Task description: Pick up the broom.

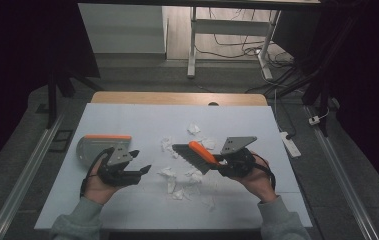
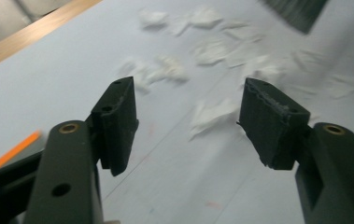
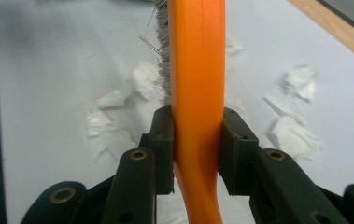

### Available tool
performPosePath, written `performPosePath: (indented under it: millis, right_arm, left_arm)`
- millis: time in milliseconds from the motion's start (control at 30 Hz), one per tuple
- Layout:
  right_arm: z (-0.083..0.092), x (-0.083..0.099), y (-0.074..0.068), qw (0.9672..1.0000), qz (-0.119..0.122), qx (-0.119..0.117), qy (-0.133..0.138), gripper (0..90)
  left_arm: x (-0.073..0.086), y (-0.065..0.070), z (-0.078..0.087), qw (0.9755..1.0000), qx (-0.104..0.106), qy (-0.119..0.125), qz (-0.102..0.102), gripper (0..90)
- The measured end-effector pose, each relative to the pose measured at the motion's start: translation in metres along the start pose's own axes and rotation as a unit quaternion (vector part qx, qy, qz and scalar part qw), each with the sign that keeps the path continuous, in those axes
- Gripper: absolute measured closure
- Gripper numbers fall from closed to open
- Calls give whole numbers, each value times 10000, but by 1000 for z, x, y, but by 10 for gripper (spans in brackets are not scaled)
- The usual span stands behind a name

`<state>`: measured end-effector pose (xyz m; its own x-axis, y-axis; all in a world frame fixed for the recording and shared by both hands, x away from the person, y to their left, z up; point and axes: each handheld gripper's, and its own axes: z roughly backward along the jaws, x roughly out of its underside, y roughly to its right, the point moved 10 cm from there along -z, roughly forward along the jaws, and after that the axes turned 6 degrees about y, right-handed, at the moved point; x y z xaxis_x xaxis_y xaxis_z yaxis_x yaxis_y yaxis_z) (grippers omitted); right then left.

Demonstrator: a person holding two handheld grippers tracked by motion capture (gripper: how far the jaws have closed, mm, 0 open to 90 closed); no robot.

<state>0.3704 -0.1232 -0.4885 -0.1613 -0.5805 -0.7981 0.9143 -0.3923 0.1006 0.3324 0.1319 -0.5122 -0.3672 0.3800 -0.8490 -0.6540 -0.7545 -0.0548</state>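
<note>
Two tools: the left tool (image 1: 144, 169) has its jaws apart with nothing between them; the right tool (image 3: 197, 149) is clamped tight on the orange handle of the brush (image 1: 197, 156).
Brush: held up over the middle of the table (image 1: 127, 115), bristles pointing down and to the person's left, just above the paper.
Paper scraps (image 1: 177, 180): many small white torn bits lie spread on the white cover, most of them between the two tools, a few farther back.
Dustpan (image 1: 102, 146): grey with an orange edge, lying flat on the table just behind the left tool and not held.
Job right now: it looks like sweeping the scraps into one pile and then into the dustpan.
How to do it well: put the bristles down behind the far scraps and pull with short, soft strokes toward the dustpan, so the light bits do not fly off.
Left tool next: it likely needs to grab the dustpan and tip its open lip flat against the table.
Watch out: the grip sits low on the handle, so the brush could twist if pushed hard.
</note>
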Motion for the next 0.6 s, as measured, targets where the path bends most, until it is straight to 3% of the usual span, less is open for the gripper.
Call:
performPosePath:
  millis: [100,300,433,600]
  right_arm:
    - [3,1,8,9997,-172,112,92,695]
    - [10,6,23,9984,-385,395,109,695]
    - [15,8,32,9969,-549,545,171,695]
    - [20,10,40,9952,-647,709,214,695]
  left_arm:
    - [10,-8,5,9998,-141,-14,166,333]
    - [32,-19,13,9989,-333,-149,308,320]
    - [42,-27,19,9981,-495,-243,275,320]
    - [49,-31,22,9975,-536,-276,355,319]
